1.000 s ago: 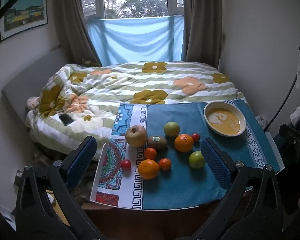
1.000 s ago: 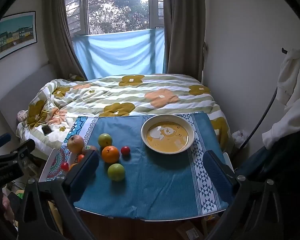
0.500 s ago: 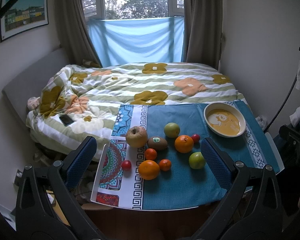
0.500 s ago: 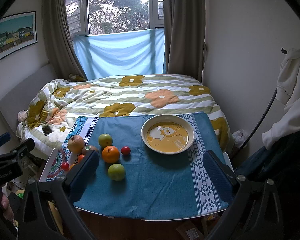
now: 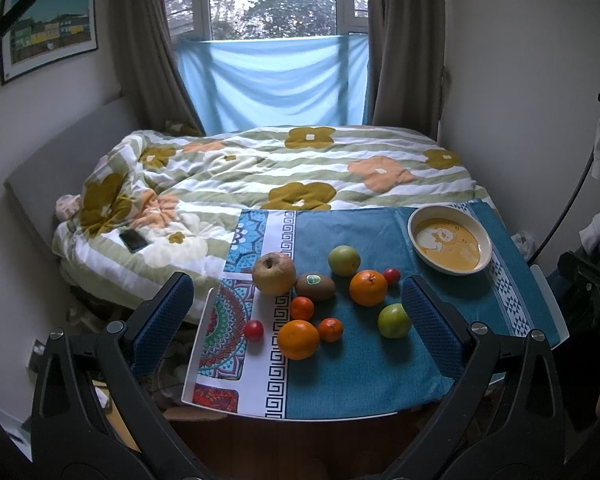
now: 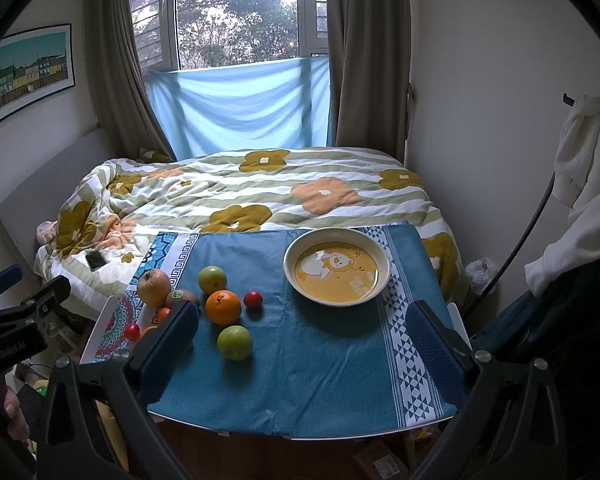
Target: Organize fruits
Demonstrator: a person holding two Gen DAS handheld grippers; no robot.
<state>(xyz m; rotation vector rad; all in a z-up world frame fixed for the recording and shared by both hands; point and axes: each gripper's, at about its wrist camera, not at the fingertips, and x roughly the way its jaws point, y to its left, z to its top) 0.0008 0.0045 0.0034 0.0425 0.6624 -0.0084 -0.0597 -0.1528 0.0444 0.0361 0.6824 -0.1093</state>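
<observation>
Several fruits lie on the blue tablecloth [image 5: 352, 372]: a brownish apple [image 5: 273, 273], a kiwi [image 5: 315, 287], two oranges [image 5: 368, 288] [image 5: 298, 339], two green apples [image 5: 343, 260] [image 5: 394, 320], small tangerines [image 5: 302, 308] and red tomatoes [image 5: 253, 329]. An empty yellow bowl [image 5: 449, 241] stands at the right; it also shows in the right wrist view [image 6: 337, 272]. My left gripper [image 5: 296, 320] is open, above the table's near edge. My right gripper [image 6: 302, 336] is open, nearer the bowl. Both are empty.
A bed with a flowered quilt [image 5: 284, 176] lies right behind the table, with a phone [image 5: 133, 240] on it. Walls close in on the left and right. White clothing [image 6: 580, 168] hangs at the right.
Both grippers have drifted very slightly; the view is nearly the same. Nothing on the table has moved.
</observation>
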